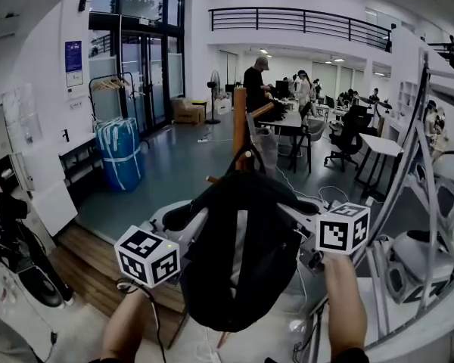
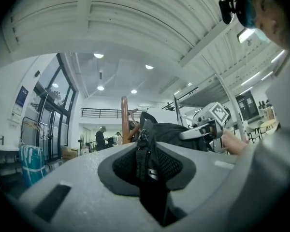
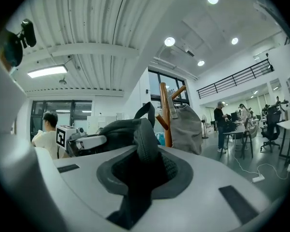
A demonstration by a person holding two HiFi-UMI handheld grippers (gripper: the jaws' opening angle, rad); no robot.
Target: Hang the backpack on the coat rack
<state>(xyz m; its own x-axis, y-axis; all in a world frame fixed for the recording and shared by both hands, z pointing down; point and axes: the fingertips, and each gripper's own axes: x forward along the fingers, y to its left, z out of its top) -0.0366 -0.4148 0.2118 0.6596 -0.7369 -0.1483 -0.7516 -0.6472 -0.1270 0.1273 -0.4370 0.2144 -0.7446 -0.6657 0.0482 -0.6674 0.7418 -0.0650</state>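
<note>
Lighting: even, cool indoor light. Round ceiling lamps and a strip light burn clipped white. Daylight enters through tall glazing and leaves a pale sheen on the floor.
Shadows: soft, weak.
Exposure: backpack reads near-black, with little detail (strap weave shows only in the left gripper view).
Optics: strong fisheye; railings bowed; black vignette rings both gripper views.
Focus: nearest foreground soft, distance fairly sharp.
</note>
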